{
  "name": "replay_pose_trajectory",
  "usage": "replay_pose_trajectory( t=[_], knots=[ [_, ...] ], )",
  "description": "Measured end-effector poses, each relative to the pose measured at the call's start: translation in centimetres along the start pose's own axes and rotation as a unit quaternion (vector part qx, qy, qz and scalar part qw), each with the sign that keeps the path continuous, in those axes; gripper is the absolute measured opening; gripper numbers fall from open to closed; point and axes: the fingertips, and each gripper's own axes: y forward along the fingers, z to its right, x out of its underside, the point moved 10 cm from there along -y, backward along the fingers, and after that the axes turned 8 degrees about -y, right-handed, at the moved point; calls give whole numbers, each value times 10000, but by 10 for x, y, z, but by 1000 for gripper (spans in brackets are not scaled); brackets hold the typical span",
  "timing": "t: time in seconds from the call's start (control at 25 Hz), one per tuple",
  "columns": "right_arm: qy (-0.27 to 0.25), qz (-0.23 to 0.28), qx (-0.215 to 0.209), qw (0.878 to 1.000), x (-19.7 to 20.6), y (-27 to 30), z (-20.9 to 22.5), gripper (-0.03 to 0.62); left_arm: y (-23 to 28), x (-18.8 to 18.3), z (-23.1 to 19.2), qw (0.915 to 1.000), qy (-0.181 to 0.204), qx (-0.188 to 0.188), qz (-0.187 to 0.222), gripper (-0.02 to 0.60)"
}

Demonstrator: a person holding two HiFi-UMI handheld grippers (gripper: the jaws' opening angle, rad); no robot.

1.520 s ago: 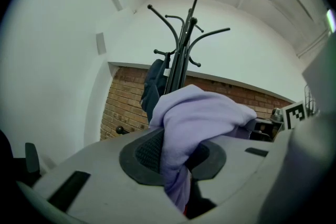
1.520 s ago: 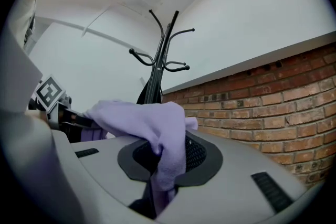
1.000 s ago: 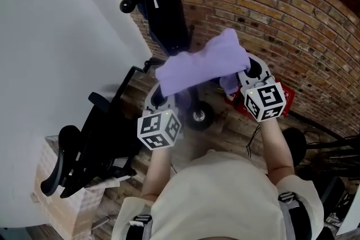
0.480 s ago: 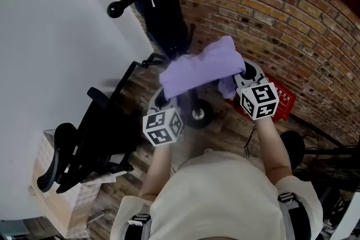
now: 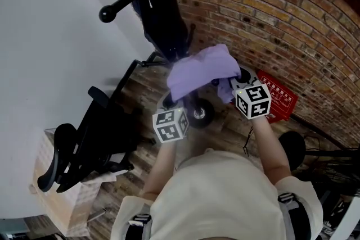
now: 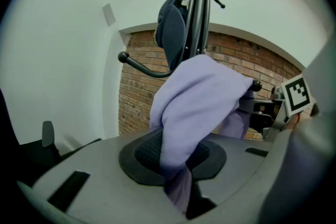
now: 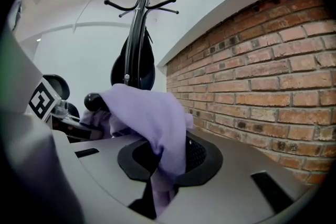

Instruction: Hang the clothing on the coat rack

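A lilac piece of clothing (image 5: 199, 72) is stretched between my two grippers, just in front of the black coat rack (image 5: 160, 5). My left gripper (image 5: 171, 99) is shut on its left end; the cloth (image 6: 191, 107) is pinched between the jaws and bulges up over them. My right gripper (image 5: 236, 80) is shut on the right end, where the cloth (image 7: 152, 118) drapes over the jaws. The rack's pole (image 6: 197, 8) rises behind the cloth, with a dark blue garment (image 6: 172, 29) hung on it and a knobbed hook (image 6: 137, 64) sticking out left. The pole (image 7: 137, 34) also stands behind the cloth in the right gripper view.
A brick wall (image 5: 281, 19) runs along the right and a white wall (image 5: 50, 53) on the left. A black office chair (image 5: 90, 143) stands at lower left beside a cardboard box (image 5: 62, 199). A red box (image 5: 278, 101) lies on the wooden floor by the bricks.
Both grippers have carried the lilac clothing up and closer to the coat rack. The cloth looks more bunched between them than a second ago.
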Motion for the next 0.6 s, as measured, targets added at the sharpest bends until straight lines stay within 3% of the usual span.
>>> replay_pose_trajectory(
  t=[0.6],
  knots=[
    [104, -379, -577, 9976, 47, 10, -52, 54, 30, 43, 24, 9970, 288, 502, -522, 88]
  ],
)
